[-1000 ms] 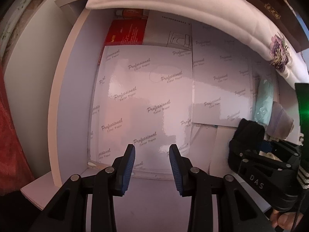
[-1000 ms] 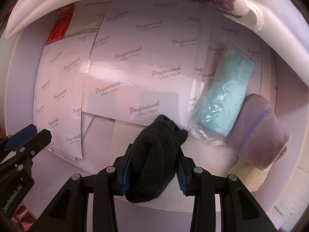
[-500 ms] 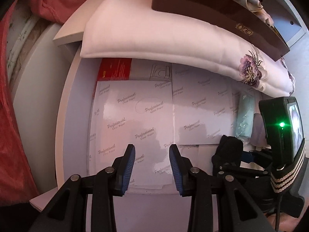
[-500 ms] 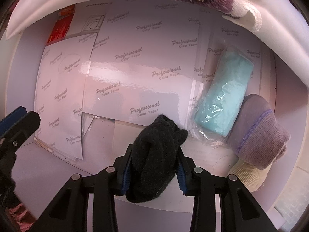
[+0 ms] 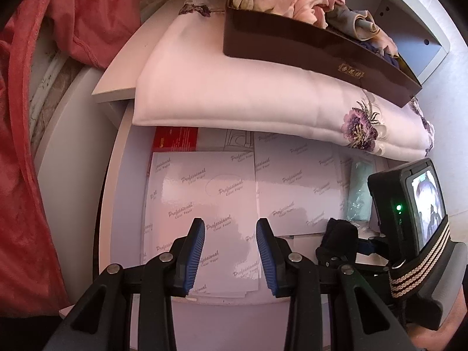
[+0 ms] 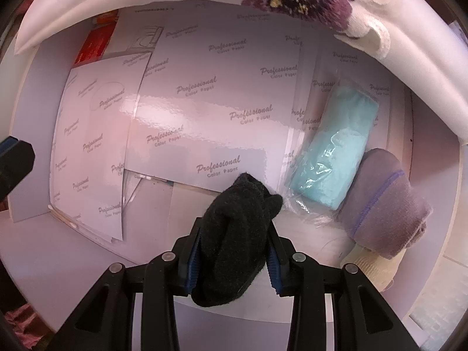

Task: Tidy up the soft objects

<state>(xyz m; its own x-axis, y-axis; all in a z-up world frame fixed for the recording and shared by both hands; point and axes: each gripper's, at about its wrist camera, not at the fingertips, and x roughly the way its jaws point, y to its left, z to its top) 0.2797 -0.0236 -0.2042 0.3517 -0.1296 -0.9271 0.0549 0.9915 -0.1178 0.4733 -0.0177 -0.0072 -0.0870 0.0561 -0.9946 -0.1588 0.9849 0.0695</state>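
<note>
Black sock [image 6: 237,231], clamped in right gripper [image 6: 234,251], mid-placement; next: set beside teal pack [image 6: 336,152] ahead-right; left gripper [image 5: 229,257] part-open, empty.

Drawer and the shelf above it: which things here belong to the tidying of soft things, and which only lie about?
Belong to the job:
black sock, held in the right gripper
teal pack
purple roll
cream roll
box of clothes

Only lying about:
paper sheets
red packet
pillow
red cloth
</note>
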